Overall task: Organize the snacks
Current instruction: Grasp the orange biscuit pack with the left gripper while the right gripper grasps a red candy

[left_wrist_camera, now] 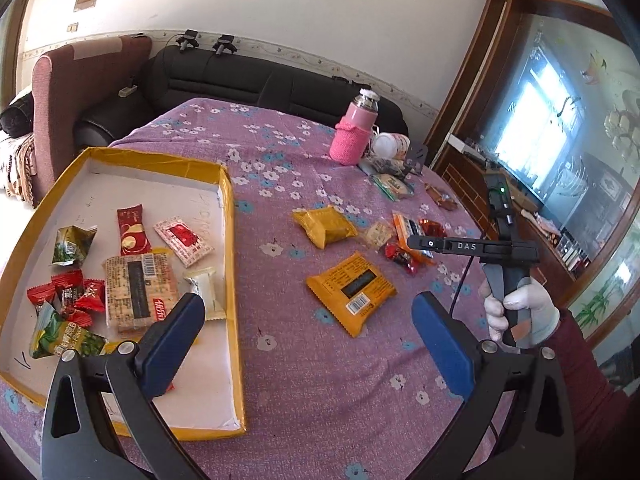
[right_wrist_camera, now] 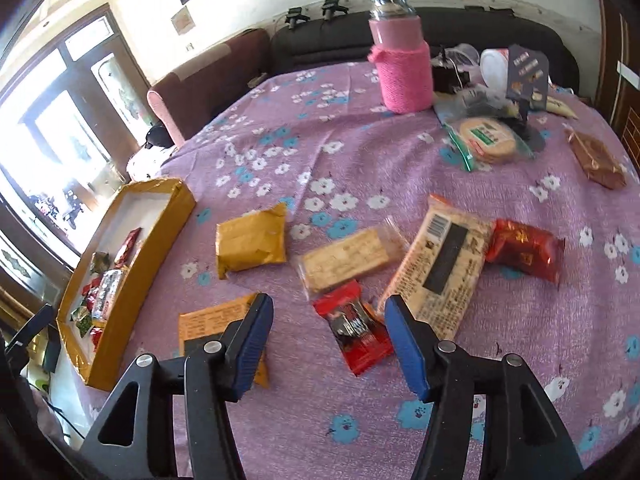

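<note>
Right hand-held gripper (right_wrist_camera: 328, 334), jaws apart, straddles the red candy (right_wrist_camera: 354, 330); crowding cracker pack (right_wrist_camera: 440, 272) could get snagged too.

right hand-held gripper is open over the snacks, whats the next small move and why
Probably lower the right hand-held gripper and close on the small red packet. The packet lies loose on the tablecloth, framed between the open fingers, while the yellow box already holds other snacks. The left hand-held gripper is open and empty.

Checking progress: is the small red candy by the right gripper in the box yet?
Out. The red candy lies on the tablecloth, apart from the box.
</note>
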The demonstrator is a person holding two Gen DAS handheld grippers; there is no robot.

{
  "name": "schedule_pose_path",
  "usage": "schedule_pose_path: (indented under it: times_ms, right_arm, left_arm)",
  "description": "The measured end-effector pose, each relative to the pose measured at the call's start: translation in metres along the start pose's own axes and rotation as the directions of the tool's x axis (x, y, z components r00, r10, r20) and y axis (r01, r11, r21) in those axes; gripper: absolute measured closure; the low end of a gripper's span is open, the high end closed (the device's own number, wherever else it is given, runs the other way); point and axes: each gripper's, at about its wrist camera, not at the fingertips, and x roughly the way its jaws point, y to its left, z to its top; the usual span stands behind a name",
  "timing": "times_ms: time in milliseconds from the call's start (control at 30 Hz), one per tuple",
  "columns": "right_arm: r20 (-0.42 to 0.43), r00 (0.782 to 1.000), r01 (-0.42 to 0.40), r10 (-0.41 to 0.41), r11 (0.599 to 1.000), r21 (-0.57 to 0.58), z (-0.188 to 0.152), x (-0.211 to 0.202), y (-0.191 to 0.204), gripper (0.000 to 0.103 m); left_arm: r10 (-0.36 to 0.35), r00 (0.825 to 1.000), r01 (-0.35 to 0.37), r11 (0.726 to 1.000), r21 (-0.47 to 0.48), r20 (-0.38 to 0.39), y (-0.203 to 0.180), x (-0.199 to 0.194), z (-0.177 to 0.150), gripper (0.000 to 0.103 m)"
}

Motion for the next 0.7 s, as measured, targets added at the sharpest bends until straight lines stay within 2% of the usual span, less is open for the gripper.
schedule_pose_path:
  times_ms: [67,267,300,367,400,500,600,700]
  right_arm:
    - [-0.009,1.0,0.015,-0.015,1.0,-0.017,-0.004,0.013,-0.004,0.042]
    - [0.043,0.999,0.03,-0.028,0.998,-0.06,-0.002,0.026,0.008,0.041]
    - [0.041,0.999,0.017,-0.014,0.997,-0.072,-0.004,0.025,0.012,0.041]
    - [0.013,0.998,-0.061,0.062,0.994,-0.094,-0.009,0.024,0.019,0.043]
    - [0.004,0.998,-0.061,0.062,0.993,-0.104,-0.012,0.024,0.023,0.046]
    - [0.055,0.998,0.028,-0.022,0.993,-0.115,-0.014,0.021,0.024,0.043]
    - [0.039,0.998,0.062,-0.058,0.992,-0.11,-0.014,0.03,0.017,0.043]
    - [0.009,0.995,0.099,-0.099,0.987,-0.129,-0.02,0.038,0.015,0.043]
  left_arm:
    - [0.015,0.999,-0.014,0.999,0.044,-0.03,-0.011,0.009,-0.003,0.0]
    - [0.03,0.995,-0.019,0.993,0.12,-0.09,-0.03,0.033,-0.002,0.0]
    - [0.032,0.995,-0.019,0.991,0.129,-0.097,-0.033,0.038,-0.002,0.0]
    - [0.037,0.993,-0.02,0.989,0.15,-0.112,-0.037,0.049,0.001,0.0]
    - [0.038,0.992,-0.019,0.987,0.159,-0.121,-0.039,0.054,0.001,0.0]
    - [0.035,0.989,-0.009,0.984,0.179,-0.144,-0.045,0.071,0.005,0.0]
    - [0.022,0.984,0.015,0.978,0.208,-0.177,-0.054,0.089,0.008,0.0]
    - [0.045,0.977,0.011,0.965,0.26,-0.208,-0.064,0.109,0.008,0.0]
